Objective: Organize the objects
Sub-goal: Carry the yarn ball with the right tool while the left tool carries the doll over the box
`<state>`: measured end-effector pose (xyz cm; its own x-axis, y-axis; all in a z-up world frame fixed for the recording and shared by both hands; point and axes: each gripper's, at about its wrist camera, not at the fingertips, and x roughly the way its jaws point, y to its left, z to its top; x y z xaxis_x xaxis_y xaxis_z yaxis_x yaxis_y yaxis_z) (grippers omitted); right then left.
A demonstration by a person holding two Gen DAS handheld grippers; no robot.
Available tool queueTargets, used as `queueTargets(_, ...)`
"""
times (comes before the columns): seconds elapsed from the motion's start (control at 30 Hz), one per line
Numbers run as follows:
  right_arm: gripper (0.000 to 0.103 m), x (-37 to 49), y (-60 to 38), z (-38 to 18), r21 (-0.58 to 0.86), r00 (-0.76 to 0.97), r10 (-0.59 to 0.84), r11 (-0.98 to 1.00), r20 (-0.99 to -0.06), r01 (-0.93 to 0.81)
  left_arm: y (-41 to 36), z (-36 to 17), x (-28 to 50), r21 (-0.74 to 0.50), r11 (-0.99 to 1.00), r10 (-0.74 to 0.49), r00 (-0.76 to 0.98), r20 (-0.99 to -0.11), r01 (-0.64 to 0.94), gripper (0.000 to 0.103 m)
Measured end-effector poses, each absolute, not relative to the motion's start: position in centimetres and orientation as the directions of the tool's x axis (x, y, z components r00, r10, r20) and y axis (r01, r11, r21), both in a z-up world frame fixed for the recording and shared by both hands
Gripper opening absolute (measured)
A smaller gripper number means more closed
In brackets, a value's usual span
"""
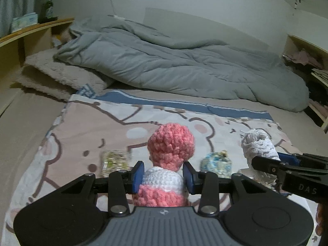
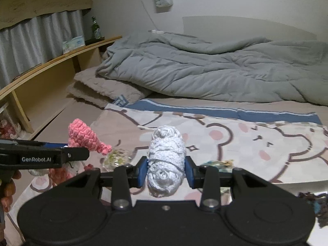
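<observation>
Now, held thing, left: the left gripper [image 1: 163, 177] has its blue pads pressed on the white middle band of a pink-and-white crochet doll [image 1: 164, 164], so the doll sits right between the fingers.
Doll axis: it runs straight out along the fingers, the round pink head pointing away from the palm toward the grey duvet [image 1: 174, 65].
Held thing, right: the right gripper [image 2: 166, 173] is closed on the sides of a white yarn bundle [image 2: 166, 160].
Bundle axis: lengthwise along the fingers, with the far end over the bear-print cloth [image 2: 256, 143].
Grippers to each other: side by side above the cloth, the left one toward the wooden shelf [image 2: 61, 61].
Height: both loads look lifted off the cloth, though I cannot tell by how much.
On the cloth: a greenish clear-wrapped packet [image 1: 115, 161] lies to the shelf side of the doll; a blue-and-white wrapped packet [image 1: 215, 164] lies between doll and bundle.
Containers: no box, tray or basket shows in either view, so where the things should go is not clear.
Next move, my guess: each hand carries its load to a chosen spot on the cloth, and the packets beneath need clearing room.
</observation>
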<state>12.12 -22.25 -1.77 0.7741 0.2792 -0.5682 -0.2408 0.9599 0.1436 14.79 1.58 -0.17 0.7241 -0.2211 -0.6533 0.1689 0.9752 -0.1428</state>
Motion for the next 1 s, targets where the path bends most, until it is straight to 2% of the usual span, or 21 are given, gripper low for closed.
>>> queueTargets(0.77, 0.039, 6.0, -37.4, -1.7, 0.11, 0.811, 0.098, 0.993, -0.576, -0.042, -14.6, -0.7, 12.6, -0.234, 0.899, -0.428, 0.627, -0.65, 0.371, 0.042)
queueTargets(1.0, 0.039, 4.3, -41.4, -2.3, 0.106, 0.808, 0.051, 0.994, -0.587, 0.014, -18.8, -1.8, 12.2, -0.33, 0.855, -0.513, 0.563, -0.648, 0.4, 0.042)
